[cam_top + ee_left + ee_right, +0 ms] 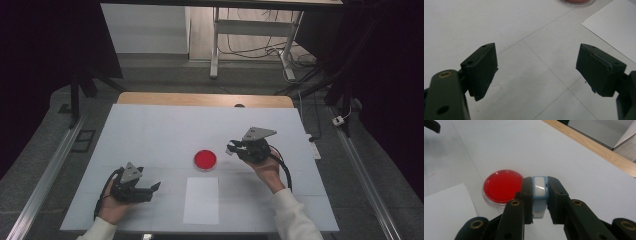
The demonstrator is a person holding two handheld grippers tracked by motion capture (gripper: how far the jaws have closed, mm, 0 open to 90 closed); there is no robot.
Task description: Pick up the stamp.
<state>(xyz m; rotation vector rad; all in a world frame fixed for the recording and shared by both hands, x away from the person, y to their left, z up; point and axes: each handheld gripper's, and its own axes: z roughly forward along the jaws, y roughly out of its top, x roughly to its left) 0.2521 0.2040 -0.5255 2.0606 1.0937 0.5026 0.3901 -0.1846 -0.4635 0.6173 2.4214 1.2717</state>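
Note:
A round red dish (205, 159) with a clear rim lies near the middle of the white table; in the right gripper view the dish (502, 185) sits just left of the jaws. My right gripper (233, 148) hovers to the dish's right, shut on a small light-blue and white block (539, 195) pinched between its two black pads. My left gripper (156, 187) rests low at the near left, open, its jaws (536, 72) wide apart with nothing but bare table between them. The dish's edge (577, 2) peeks in at the top of the left gripper view.
A white sheet of paper (201, 200) lies on the table just in front of the dish. The table's wooden far edge (205, 99) runs along the back. Beyond it stand a desk frame (250, 40) and loose cables on the floor.

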